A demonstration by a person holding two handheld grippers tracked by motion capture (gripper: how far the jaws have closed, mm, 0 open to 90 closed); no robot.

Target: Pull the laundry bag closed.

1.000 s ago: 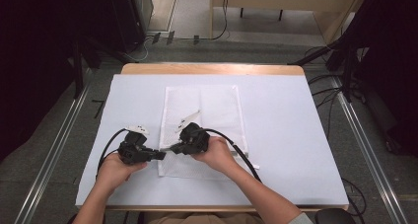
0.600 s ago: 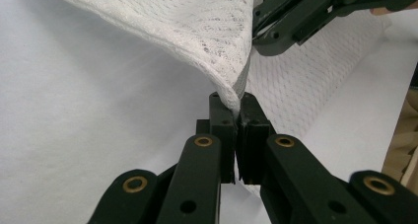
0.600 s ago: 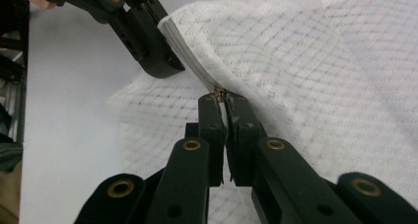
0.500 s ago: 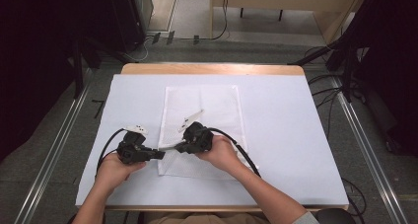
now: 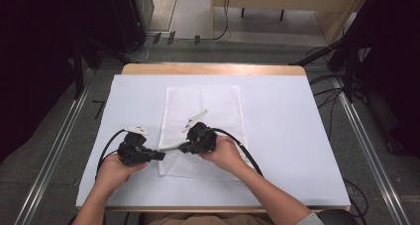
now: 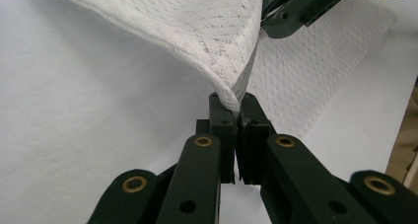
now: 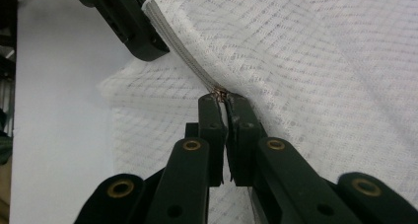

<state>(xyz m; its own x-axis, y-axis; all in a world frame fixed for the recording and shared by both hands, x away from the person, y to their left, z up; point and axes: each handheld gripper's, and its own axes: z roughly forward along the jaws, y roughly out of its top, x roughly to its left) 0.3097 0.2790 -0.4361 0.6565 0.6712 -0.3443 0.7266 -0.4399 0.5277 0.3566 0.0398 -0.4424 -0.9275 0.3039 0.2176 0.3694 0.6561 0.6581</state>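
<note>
We see a white, mesh-textured rectangular cloth (image 5: 203,121) lying flat near the centre of the counter (image 5: 297,136), which is covered w/ a pale sheet. The cloth's long side runs near-to-far. Its near-left edge is lifted off the counter, held betw. both tools.

Left tool (image 5: 157,155), black, two-jaw, sits at the near-left, just beside the cloth's left edge. In the left gripper view, we see the left tool (image 6: 235,108) clenched on the cloth (image 6: 197,31) edge; the jaws stand pressed together w/ the folded hem pinched at the tips. The cloth rises from the jaws and drapes away to the far side.

Right tool (image 5: 184,146) is near the cloth's near-left part, pointing left toward the other tool; the two are close, not touching. In the right gripper view, the right tool (image 7: 223,99) is also clenched on the cloth (image 7: 320,61) hem, jaws together w/ a thin bit of fabric betw. them. The hem runs taut from here up-left to the other tool.

A black cable (image 5: 247,155) trails from the right tool toward the near edge of the counter, over the cloth's near-right part.
</note>
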